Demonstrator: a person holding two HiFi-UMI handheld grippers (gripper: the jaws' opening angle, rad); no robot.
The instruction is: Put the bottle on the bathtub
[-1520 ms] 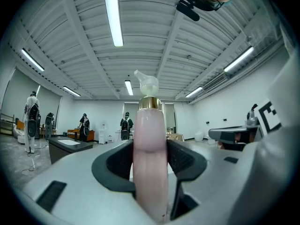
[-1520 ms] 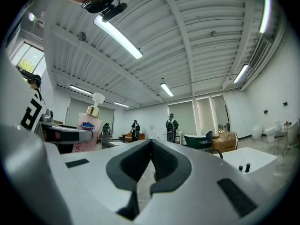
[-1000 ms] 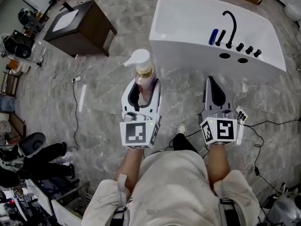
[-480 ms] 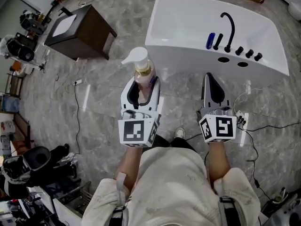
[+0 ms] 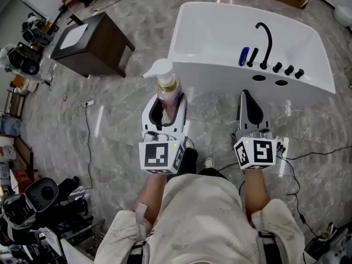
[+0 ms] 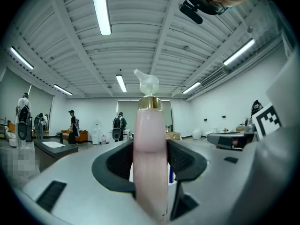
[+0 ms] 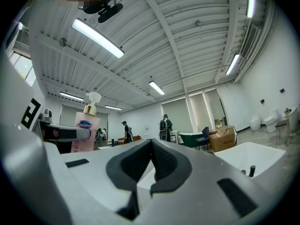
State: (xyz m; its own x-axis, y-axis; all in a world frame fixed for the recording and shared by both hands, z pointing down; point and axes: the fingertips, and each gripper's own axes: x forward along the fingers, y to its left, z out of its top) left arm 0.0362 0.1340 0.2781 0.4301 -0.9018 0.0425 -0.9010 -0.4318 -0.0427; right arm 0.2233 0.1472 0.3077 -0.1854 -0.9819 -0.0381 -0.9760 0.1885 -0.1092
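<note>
The bottle, a pink pump dispenser with a gold collar and white pump head, stands upright in the left gripper. The jaws are set wide and press on the lower body from both sides, so the grip is established. The right gripper is level beside it, jaws brought together with nothing between them. Status, as judged: pickup is complete, but the bottle is in the air over the grey stone floor, near the bathtub and not yet above its rim. Remaining steps: carry the bottle over the near wall, set its base on a flat part of the rim and release the jaws. The bathtub is white and free-standing, directly ahead of both grippers. Its near deck carries a black curved faucet, a row of black knobs, two dark openings and a small blue object, which together occupy the right portion. The left portion of the rim appears bare and lies in line with the bottle. No obstacle stands between the bottle and the tub. A dark cabinet stands well apart to the left. Cables lie on the floor on both sides and could catch a foot.
</note>
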